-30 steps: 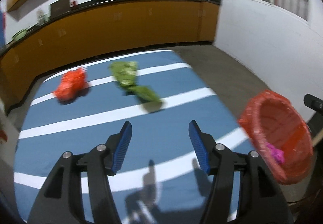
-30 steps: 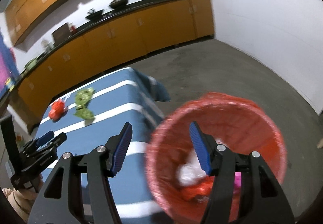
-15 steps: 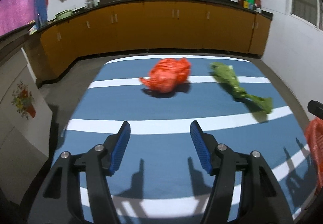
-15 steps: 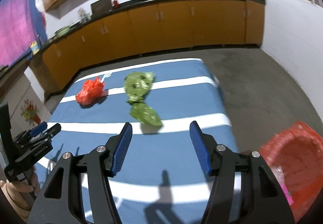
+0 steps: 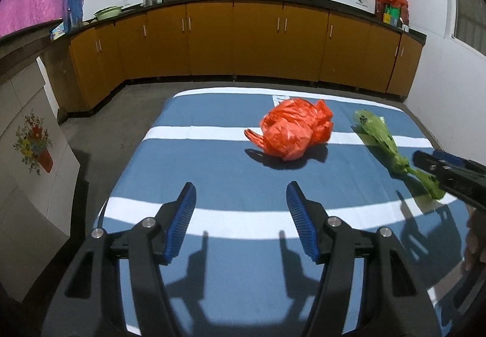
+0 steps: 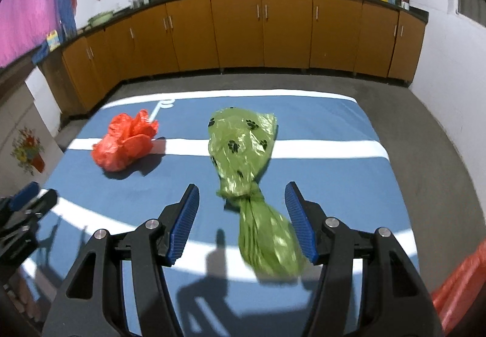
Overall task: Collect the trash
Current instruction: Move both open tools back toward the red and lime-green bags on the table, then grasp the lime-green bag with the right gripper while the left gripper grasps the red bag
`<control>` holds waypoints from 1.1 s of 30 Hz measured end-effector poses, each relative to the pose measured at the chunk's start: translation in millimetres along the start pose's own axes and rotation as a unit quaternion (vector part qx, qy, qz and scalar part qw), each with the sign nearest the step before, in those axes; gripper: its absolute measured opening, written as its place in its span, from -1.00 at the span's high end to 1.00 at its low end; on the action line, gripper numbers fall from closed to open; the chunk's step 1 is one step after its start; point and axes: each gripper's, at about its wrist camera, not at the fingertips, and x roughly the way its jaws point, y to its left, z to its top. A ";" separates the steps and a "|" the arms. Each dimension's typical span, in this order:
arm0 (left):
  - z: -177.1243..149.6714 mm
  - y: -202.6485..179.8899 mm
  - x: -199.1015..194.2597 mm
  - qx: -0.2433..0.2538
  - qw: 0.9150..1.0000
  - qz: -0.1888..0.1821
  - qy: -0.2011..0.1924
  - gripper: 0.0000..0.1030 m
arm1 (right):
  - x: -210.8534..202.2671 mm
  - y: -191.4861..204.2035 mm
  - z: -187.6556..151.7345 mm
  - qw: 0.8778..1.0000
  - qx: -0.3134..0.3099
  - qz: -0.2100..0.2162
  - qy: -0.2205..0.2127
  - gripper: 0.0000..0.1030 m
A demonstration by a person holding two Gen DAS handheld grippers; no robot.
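Observation:
A crumpled red plastic bag (image 5: 293, 130) lies on the blue, white-striped table (image 5: 212, 179), ahead and a little right of my open, empty left gripper (image 5: 241, 194). It also shows in the right wrist view (image 6: 126, 145). A green bag with black paw prints (image 6: 246, 163) lies lengthwise, its knotted near end between the fingers of my open right gripper (image 6: 242, 194), which hovers above it. In the left wrist view the green bag (image 5: 385, 142) lies at the right, with the right gripper (image 5: 449, 173) over its near end.
The red-lined trash basket (image 6: 461, 282) stands off the table's right front corner. Orange cabinets (image 5: 258, 42) with a black counter run along the back wall. A white panel with a flower picture (image 5: 30, 148) stands left of the table. The left gripper (image 6: 21, 206) shows at the left edge.
Both grippers swung from the trash basket back over the table. The right gripper has come down around the green bag's near end. The left now faces the red bag.

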 end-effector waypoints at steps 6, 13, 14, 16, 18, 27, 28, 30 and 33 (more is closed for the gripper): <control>8.5 4.9 7.3 -0.011 1.000 0.004 -0.005 -0.19 | 28.3 4.7 3.3 0.999 -0.016 -0.003 0.030 0.01; 17.9 -2.0 13.7 -0.011 1.000 0.005 -0.009 -0.23 | 34.5 5.0 -3.9 0.998 -0.031 0.002 0.051 0.40; 19.2 -4.6 14.4 -0.011 1.000 0.004 -0.010 -0.27 | 33.0 3.9 -5.4 0.998 -0.032 0.002 0.051 0.45; 21.7 -10.6 16.1 -0.008 1.000 -0.001 -0.013 -0.29 | 28.4 0.5 -8.4 0.998 -0.031 0.003 0.050 0.48; 24.6 -16.2 18.7 -0.004 1.000 -0.003 -0.014 -0.32 | 24.8 -2.5 -11.2 0.998 -0.028 0.005 0.050 0.51; 49.9 -46.2 50.5 0.023 0.999 -0.023 -0.010 -0.49 | -2.0 -34.1 -34.9 0.999 0.012 0.017 0.048 0.54; 53.4 -50.2 57.6 0.028 0.999 -0.022 -0.006 -0.50 | -3.2 -36.7 -35.7 0.999 0.015 0.019 0.049 0.54; 57.4 -55.3 68.6 0.034 0.999 -0.022 0.002 -0.50 | -5.9 -39.8 -37.9 0.998 0.019 0.022 0.050 0.54; 60.5 -60.7 86.1 0.036 0.999 -0.024 0.022 -0.50 | -7.4 -41.6 -38.9 0.998 0.018 0.026 0.053 0.54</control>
